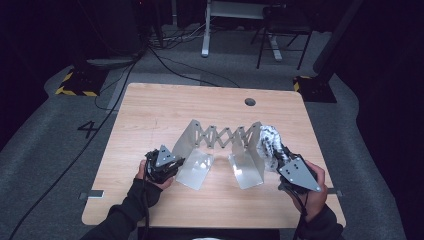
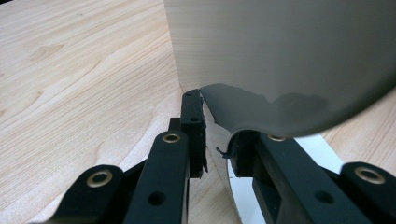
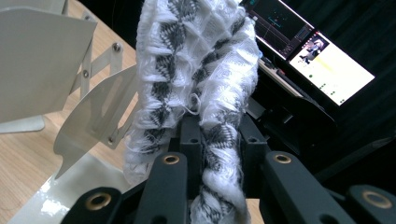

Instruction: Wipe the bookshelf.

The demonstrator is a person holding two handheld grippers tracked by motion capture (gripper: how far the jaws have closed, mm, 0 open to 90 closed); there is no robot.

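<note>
Two hand-held grippers are at work: my left hand-held gripper (image 1: 172,164) sits at the left end of the grey sheet-metal expanding rack with scissor-lattice back (image 1: 220,136), and my right hand-held gripper (image 1: 280,156) holds a white-and-grey knitted cloth roll (image 1: 268,141) at the rack's right end. The cloth is fuzzy, with a dark zigzag pattern through white yarn, bundled into a thick column. In the right gripper view the jaws are closed partway on its lower part, yarn bulging on both sides of them. In the left gripper view my jaws stand a little apart around the curved edge of the rack's left plate (image 2: 280,60), the plate lying between them; I cannot tell whether they press it.

The rack stands near the middle of the light wooden bench (image 1: 150,115), its lattice running left to right and its two end plates coming toward me. Bare wood lies all around it. The cloth roll's long axis runs up and away from my right jaws, just beside the right plate (image 1: 247,162).
</note>
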